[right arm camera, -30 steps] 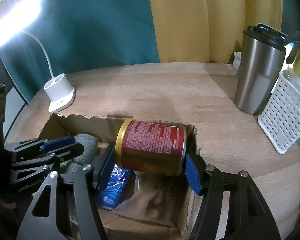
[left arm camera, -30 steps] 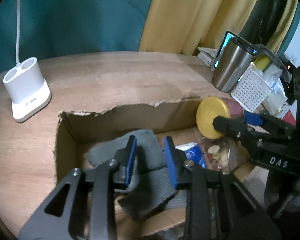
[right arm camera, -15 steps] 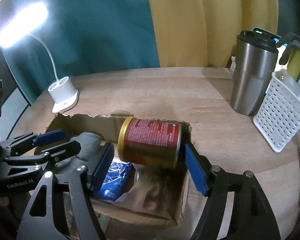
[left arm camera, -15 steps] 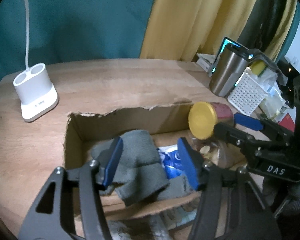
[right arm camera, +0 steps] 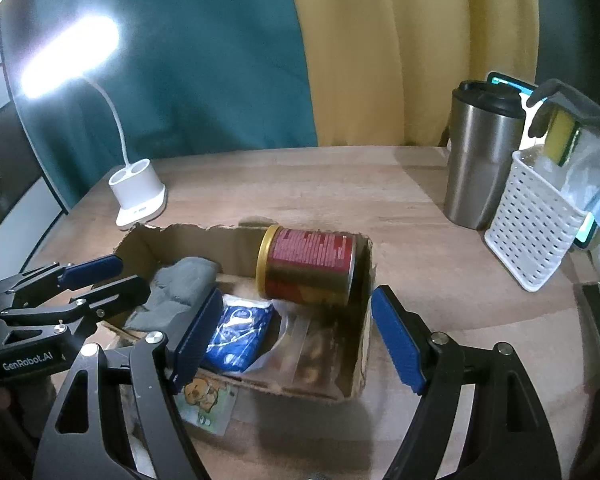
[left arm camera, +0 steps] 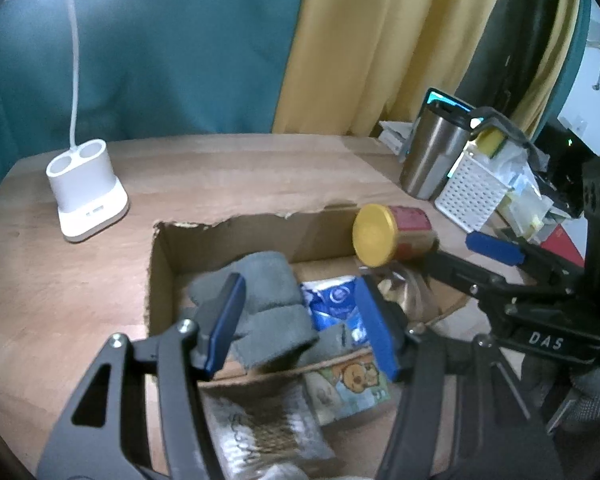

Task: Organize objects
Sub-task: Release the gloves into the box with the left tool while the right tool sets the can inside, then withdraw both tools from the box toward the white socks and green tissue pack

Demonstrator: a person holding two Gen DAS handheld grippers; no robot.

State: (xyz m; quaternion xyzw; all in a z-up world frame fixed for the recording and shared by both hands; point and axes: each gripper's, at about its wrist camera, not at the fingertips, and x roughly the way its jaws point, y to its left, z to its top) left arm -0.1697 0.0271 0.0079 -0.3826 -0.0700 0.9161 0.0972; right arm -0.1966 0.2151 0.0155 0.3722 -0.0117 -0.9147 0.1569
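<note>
Both grippers, left (left arm camera: 300, 320) and right (right arm camera: 296, 336), stood released, right jaws opening; red can (right arm camera: 308, 266), propped at the box's (right arm camera: 360, 368) two-o'clock corner, risked rolling.

a wooden table (right arm camera: 320, 184) carries everything. on it sit a torn cardboard box (right arm camera: 358, 360), a white lamp base (right arm camera: 138, 194) at the far left, a steel tumbler (right arm camera: 478, 160) and a white perforated basket (right arm camera: 534, 232) at the right. a printed packet (left arm camera: 350, 390), perhaps two, lies before the box.
</note>
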